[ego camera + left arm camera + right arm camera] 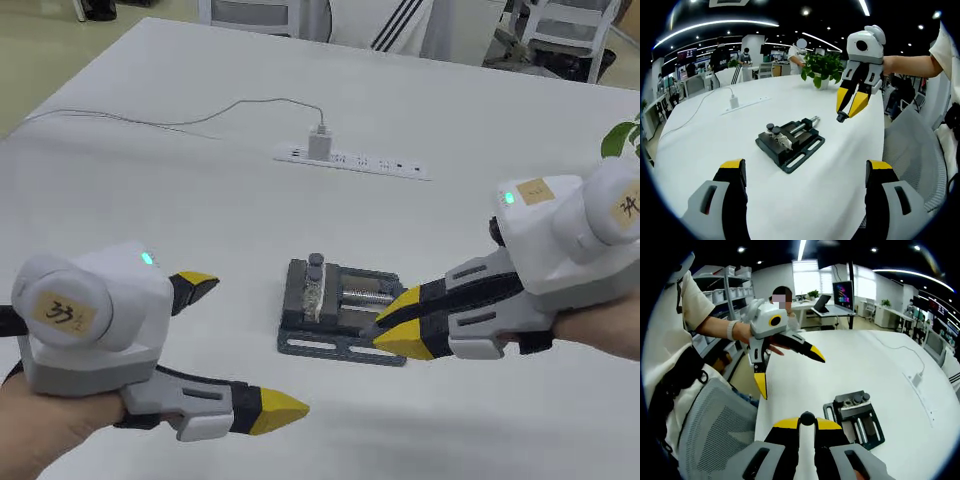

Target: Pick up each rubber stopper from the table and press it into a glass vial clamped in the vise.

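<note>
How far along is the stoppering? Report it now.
Done: two dark stoppers sit on vials in the vise. In hand: the right gripper is shut on a rubber stopper; the left gripper is open. Left: press the held one into a vial.

Grips the left tool (240,345) in the left hand (40,430), low and to the left of the vise (340,315), well apart from it. Has its jaws spread wide, with the yellow tips aimed toward the vise.

Grips the right tool (388,335) in the right hand (600,330), to the right of the vise and raised above it, tips slanting down toward its right end. Has these jaws closed almost together, pinching a small dark stopper (807,418) between the yellow tips. Reaches in with a bare right forearm (910,64) from the vise's right side.
</note>
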